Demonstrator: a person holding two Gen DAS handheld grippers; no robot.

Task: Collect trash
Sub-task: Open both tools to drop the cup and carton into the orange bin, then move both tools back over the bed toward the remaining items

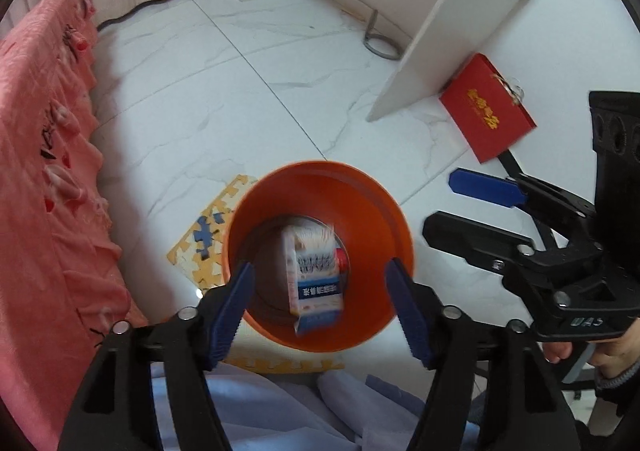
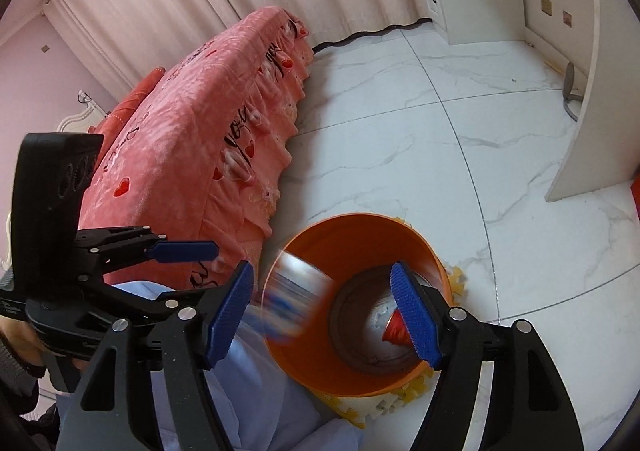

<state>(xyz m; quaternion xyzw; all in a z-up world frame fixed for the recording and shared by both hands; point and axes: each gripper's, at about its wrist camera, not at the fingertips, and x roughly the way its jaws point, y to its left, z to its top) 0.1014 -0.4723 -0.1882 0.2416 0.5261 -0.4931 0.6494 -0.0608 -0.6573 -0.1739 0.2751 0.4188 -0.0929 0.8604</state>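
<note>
An orange trash bin (image 1: 372, 207) stands on the floor below both grippers; it also shows in the right wrist view (image 2: 360, 239). A white and blue carton (image 1: 316, 275), blurred by motion, is inside the bin's mouth, apart from both grippers. It shows as a blurred streak (image 2: 294, 301) at the bin's near rim. A red item (image 2: 394, 329) lies on the bin's bottom. My left gripper (image 1: 320, 311) is open and empty above the bin. My right gripper (image 2: 324, 311) is open and empty above the bin; it also appears at the right of the left wrist view (image 1: 460, 207).
A bed with a pink cover (image 1: 44, 155) stands at the left. A yellow foam mat (image 1: 204, 247) lies under the bin. A red paper bag (image 1: 486, 109) leans by a white desk panel (image 1: 444, 27). Pale blue cloth (image 1: 280, 411) lies below the grippers. White marble floor (image 2: 420, 131) stretches beyond.
</note>
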